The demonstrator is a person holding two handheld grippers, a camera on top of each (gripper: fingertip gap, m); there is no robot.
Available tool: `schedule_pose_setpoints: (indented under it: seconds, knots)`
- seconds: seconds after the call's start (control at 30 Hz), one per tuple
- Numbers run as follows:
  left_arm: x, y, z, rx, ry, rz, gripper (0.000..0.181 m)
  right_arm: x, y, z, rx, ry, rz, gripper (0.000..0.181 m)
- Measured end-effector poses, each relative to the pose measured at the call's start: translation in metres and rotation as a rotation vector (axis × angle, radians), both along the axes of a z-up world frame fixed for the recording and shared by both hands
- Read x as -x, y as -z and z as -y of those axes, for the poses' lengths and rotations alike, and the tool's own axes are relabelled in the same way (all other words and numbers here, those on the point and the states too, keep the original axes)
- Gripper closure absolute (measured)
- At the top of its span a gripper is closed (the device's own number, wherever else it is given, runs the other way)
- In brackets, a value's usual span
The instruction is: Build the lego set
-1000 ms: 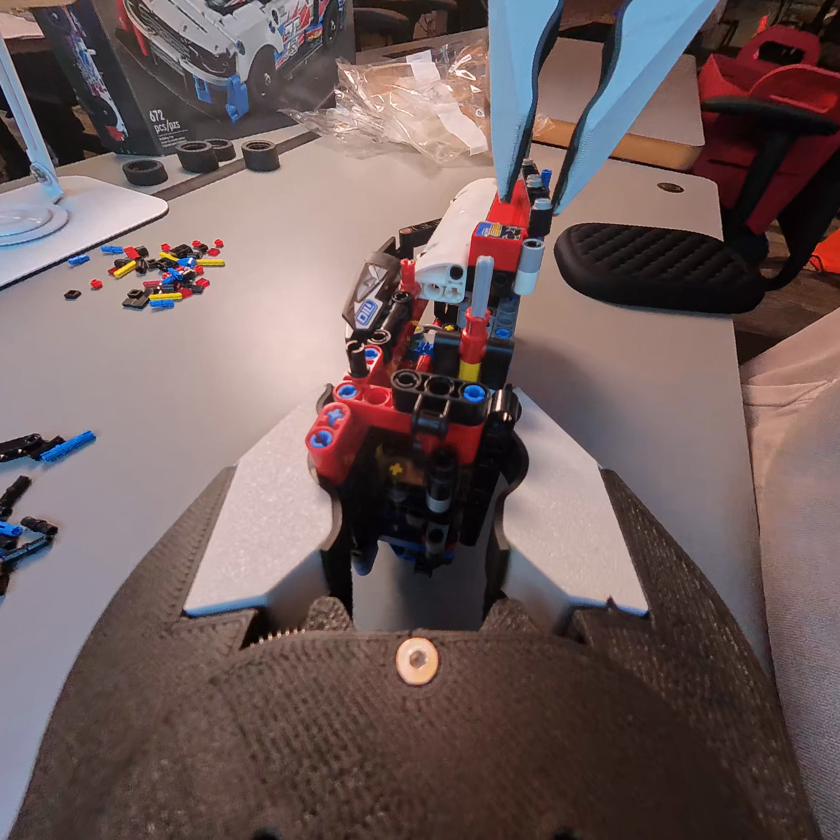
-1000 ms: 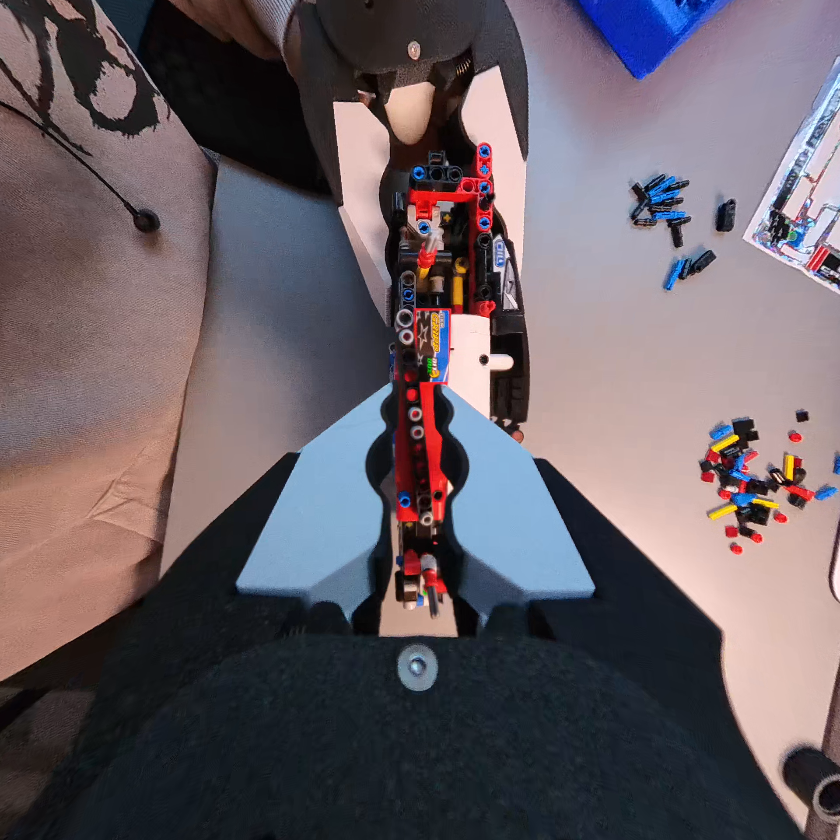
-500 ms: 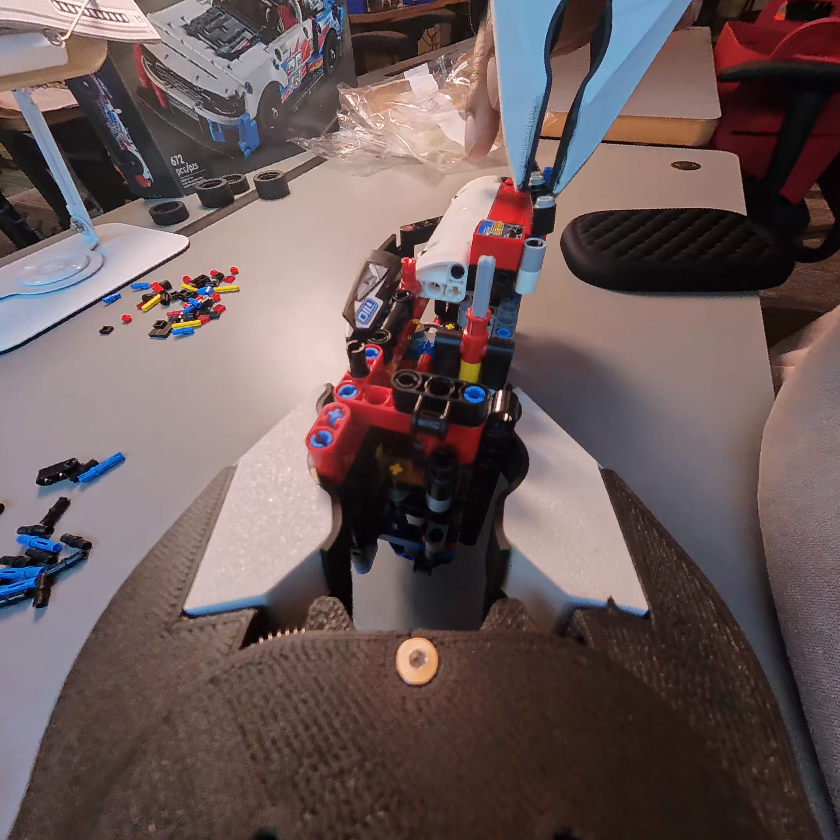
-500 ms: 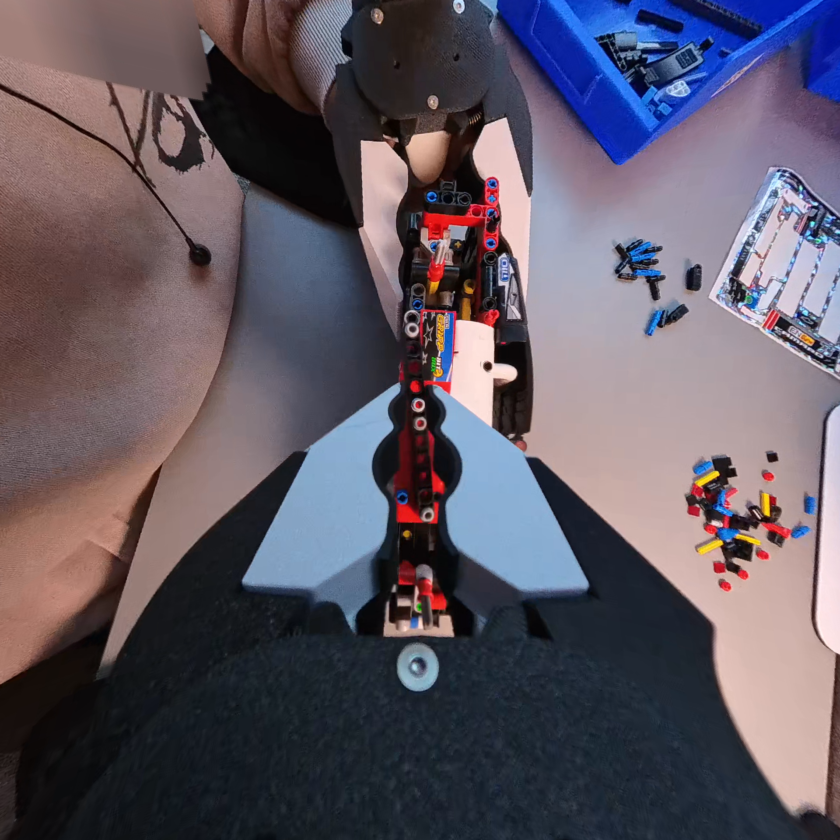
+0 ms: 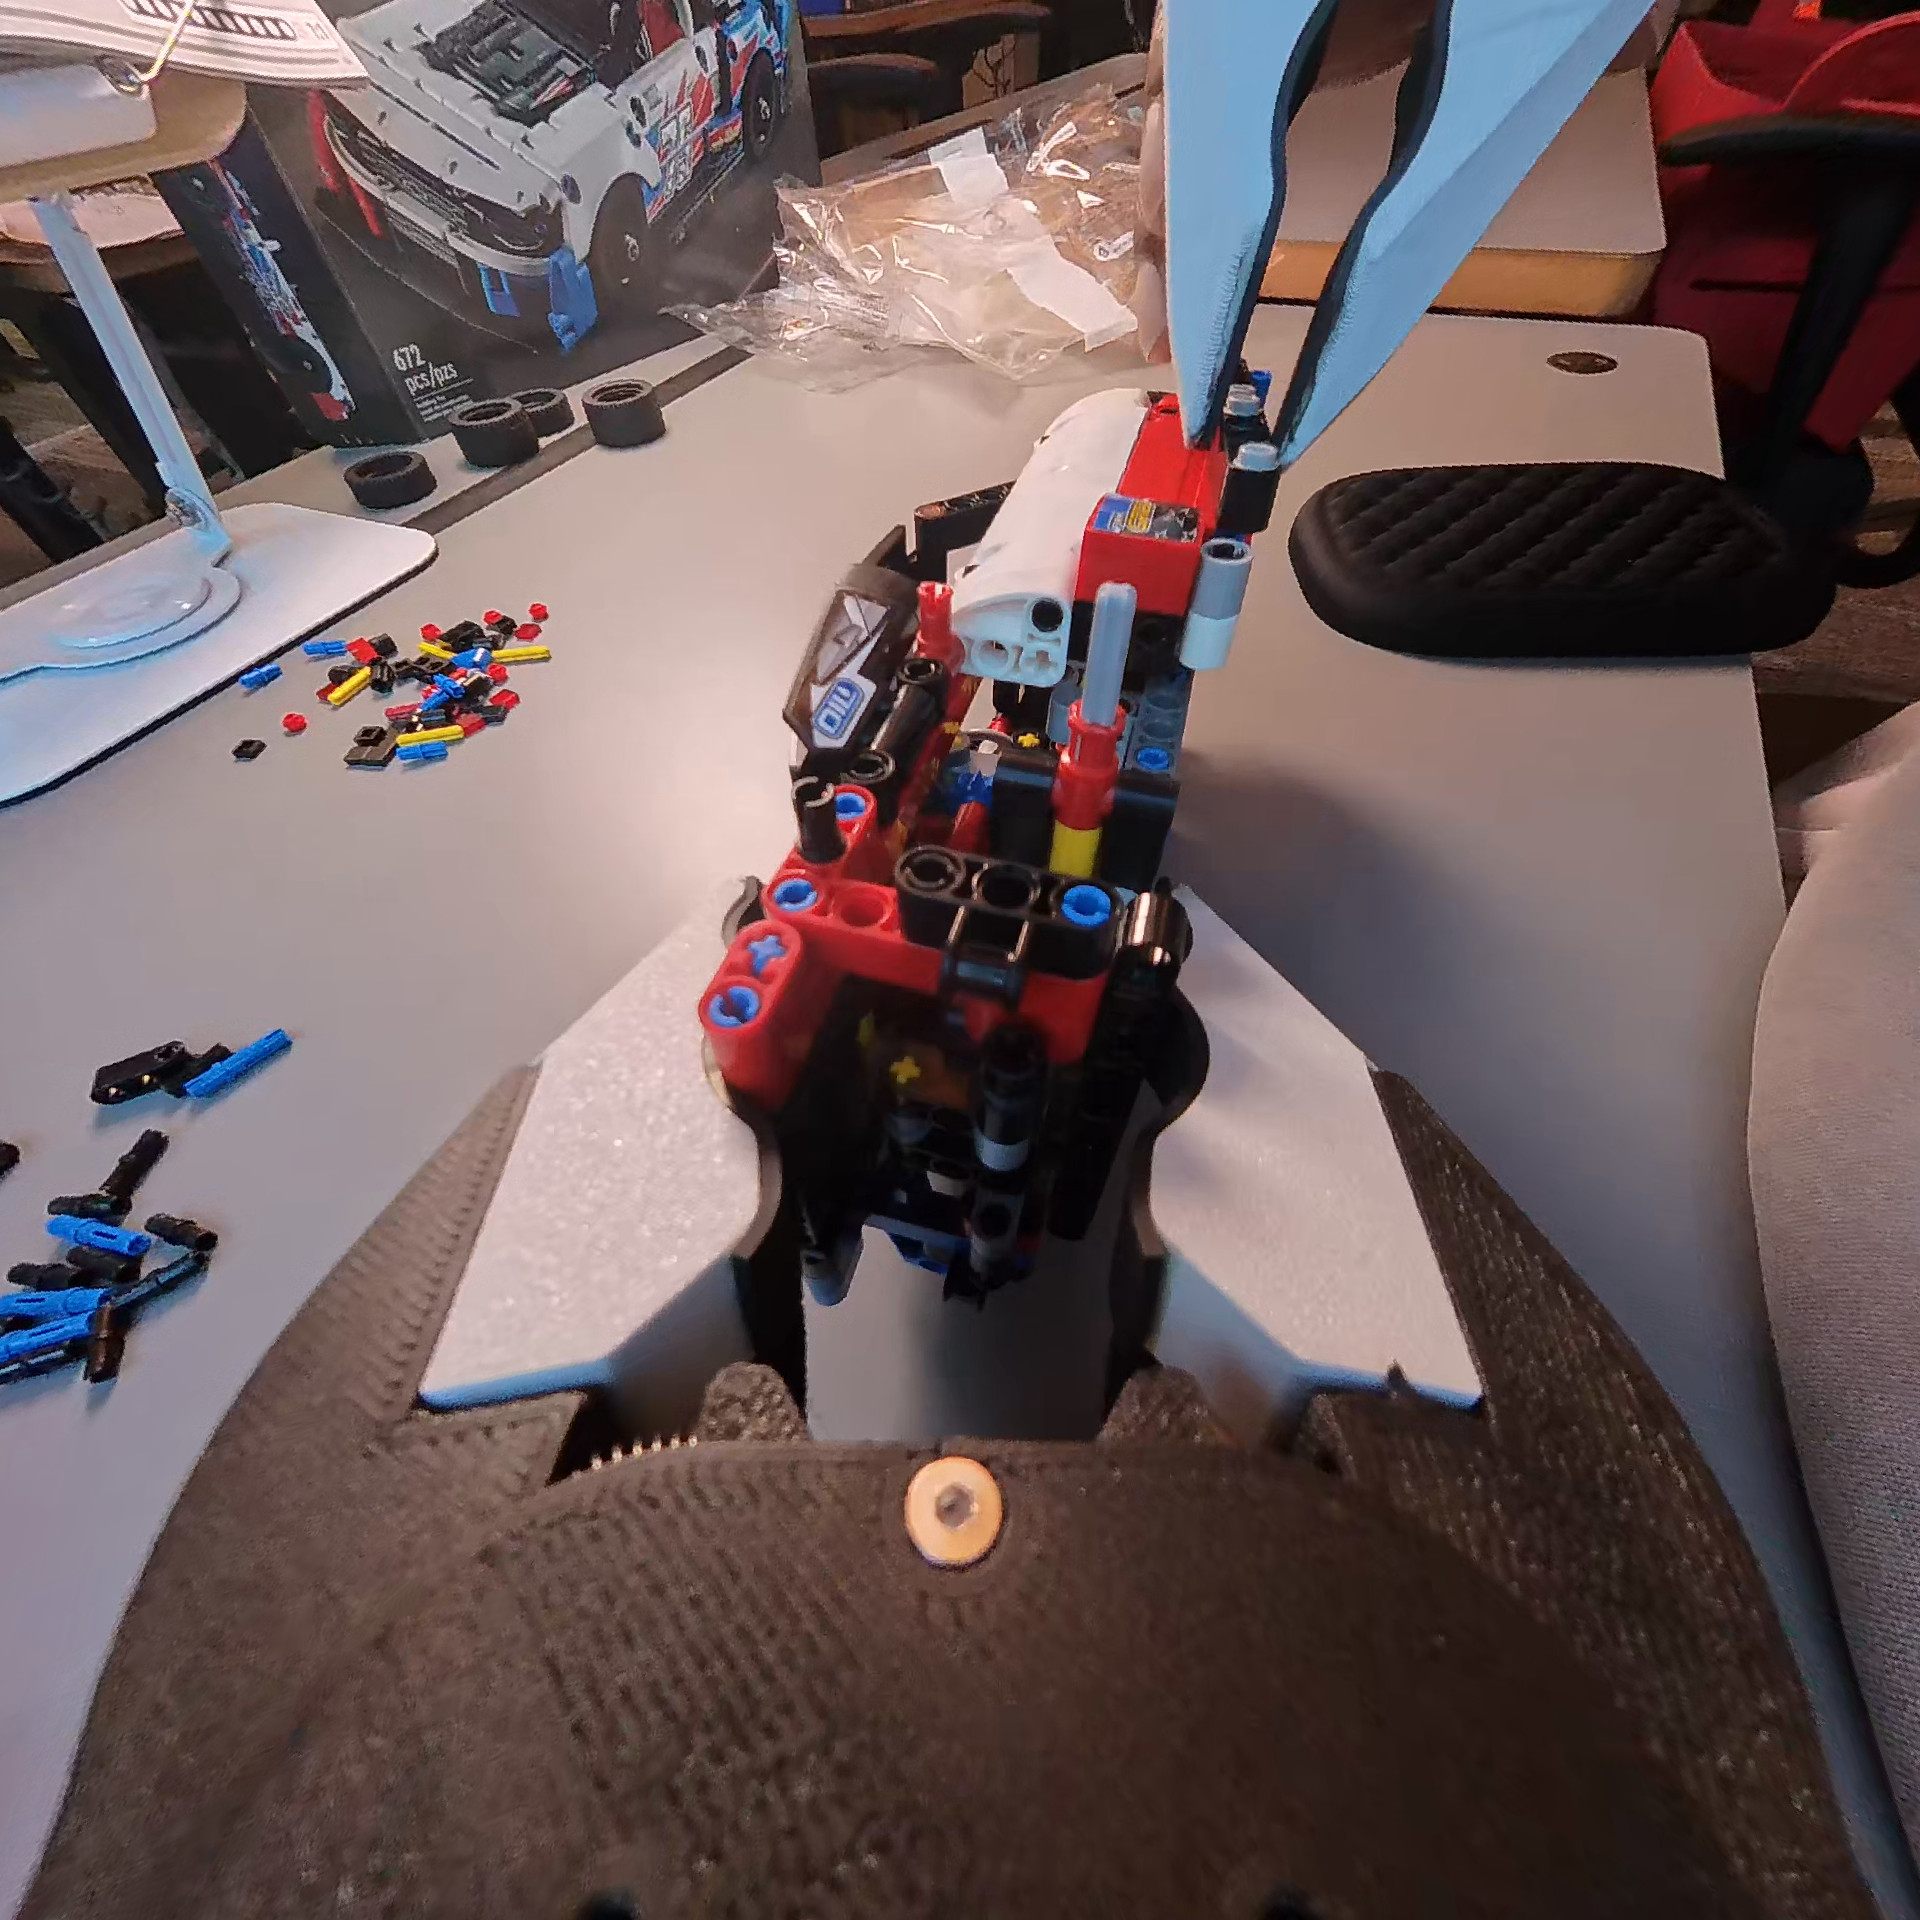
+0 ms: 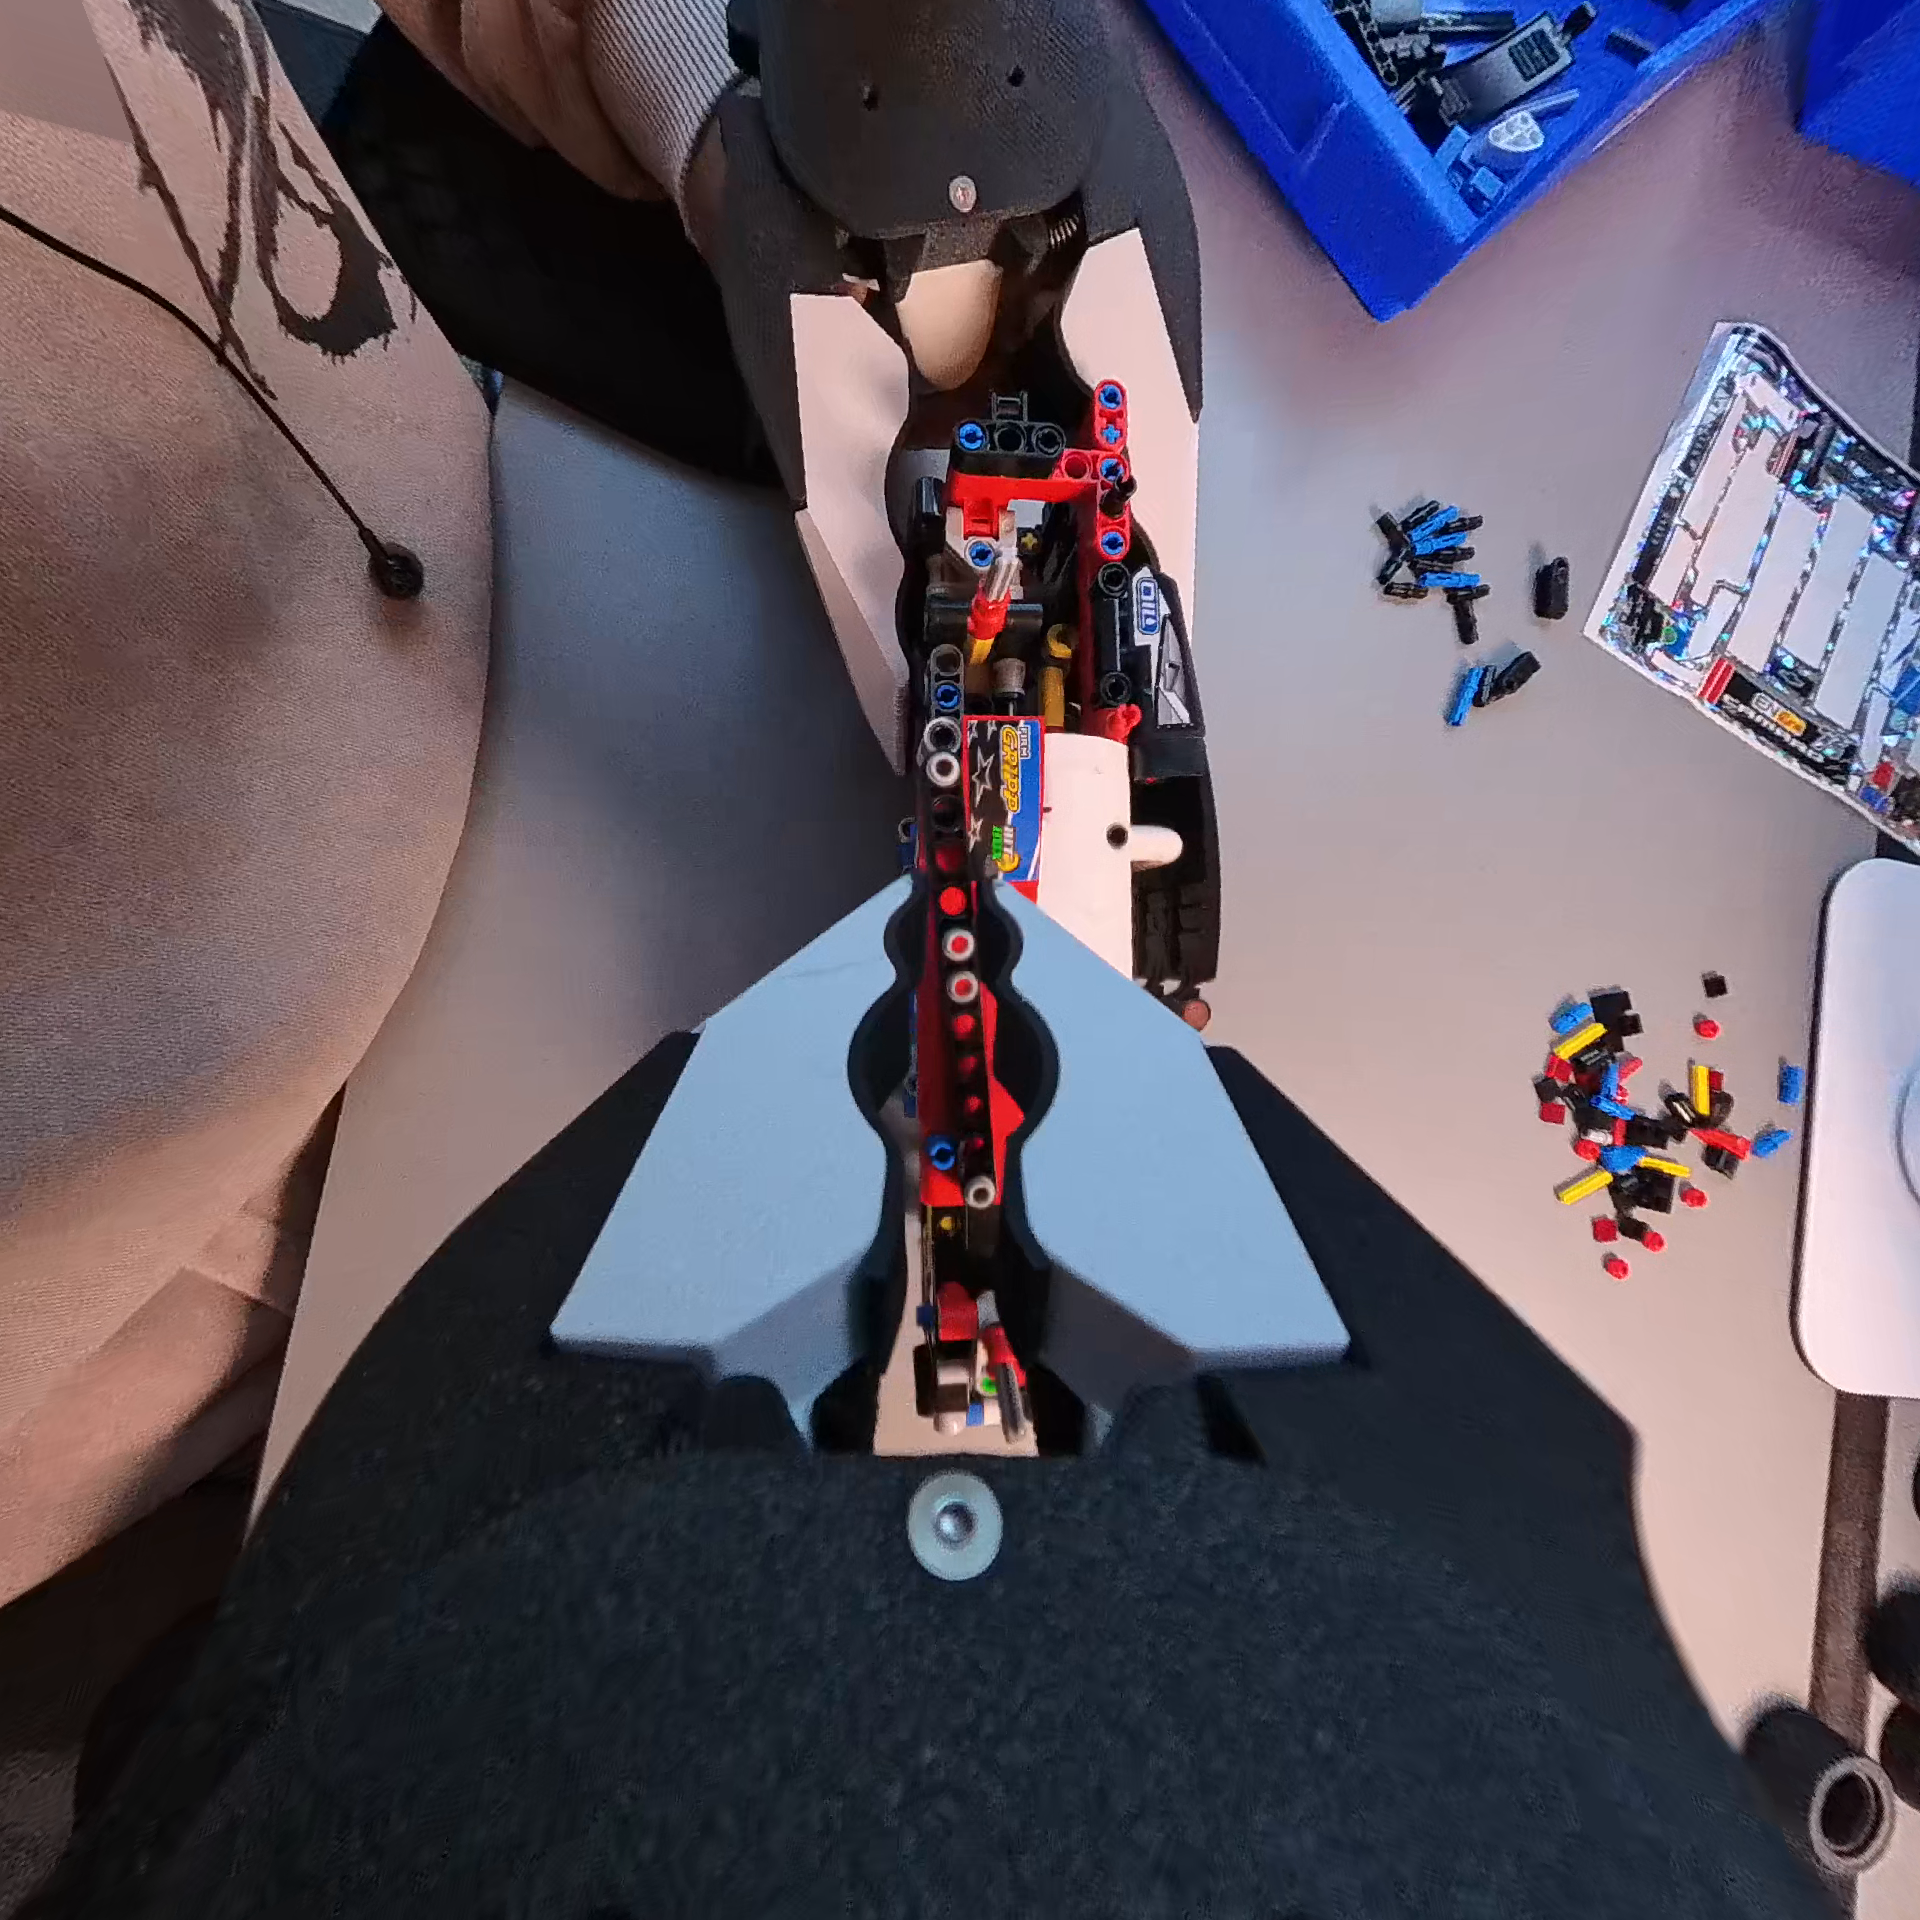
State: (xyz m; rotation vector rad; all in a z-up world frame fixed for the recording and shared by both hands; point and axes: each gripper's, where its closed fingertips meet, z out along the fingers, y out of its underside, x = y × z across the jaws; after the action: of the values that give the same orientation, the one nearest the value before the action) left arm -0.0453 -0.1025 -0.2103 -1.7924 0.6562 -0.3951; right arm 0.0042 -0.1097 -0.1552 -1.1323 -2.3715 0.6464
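A partly built lego car (image 5: 1039,727), red, black and white, is held between both grippers over the grey table (image 5: 520,935). My left gripper (image 5: 956,935) is shut on the car's near end, at the red frame with blue pins. My right gripper (image 5: 1242,436), with light blue fingers, comes down from above and is shut on the far end. In the right wrist view my right gripper (image 6: 956,894) clamps the car's (image 6: 1039,790) narrow red and black beam. The car's underside is hidden.
A pile of small loose pieces (image 5: 416,696) lies on the left, with blue and black pins (image 5: 94,1278) nearer. Tyres (image 5: 499,426), the set box (image 5: 499,208) and plastic bags (image 5: 935,260) are at the back. A blue bin (image 6: 1455,135), a sticker sheet (image 6: 1787,592) and a person's torso (image 6: 208,727) are close by. One gripper's finger ends stand about 8 centimeters off the other's.
Both grippers and the car have shifted slightly together over the table. Both grips are unchanged.
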Motion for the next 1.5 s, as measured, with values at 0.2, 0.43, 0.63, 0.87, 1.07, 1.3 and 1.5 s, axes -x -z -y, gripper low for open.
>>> schedule_pose_setpoints:
  seconds: [0.2,0.43,0.63,0.87,1.07,1.3,1.5]
  knots:
    - [-0.001,0.000,0.001,0.001,0.003,-0.003,0.109,0.006,-0.003,0.008,-0.010,-0.025,-0.006,0.173]
    - [0.000,0.001,0.000,0.017,-0.002,0.002,0.110,0.010,-0.001,0.009,-0.040,0.023,0.050,0.177]
    - [0.000,0.001,0.000,0.024,-0.006,0.001,0.110,0.008,0.001,0.008,0.009,0.126,0.191,0.177]
    - [-0.001,0.002,0.000,0.033,0.003,0.005,0.110,0.007,0.003,0.008,-0.156,-0.041,0.237,0.177]
    - [-0.001,0.002,0.000,0.042,0.005,0.011,0.111,0.008,0.003,0.008,-0.192,-0.110,0.283,0.176]
    - [0.000,0.002,-0.001,0.056,0.003,0.015,0.111,0.008,0.005,0.008,-0.040,0.097,0.319,0.176]
    - [0.000,0.003,-0.002,0.074,0.003,0.024,0.111,0.010,0.005,0.006,-0.216,-0.072,0.359,0.176]
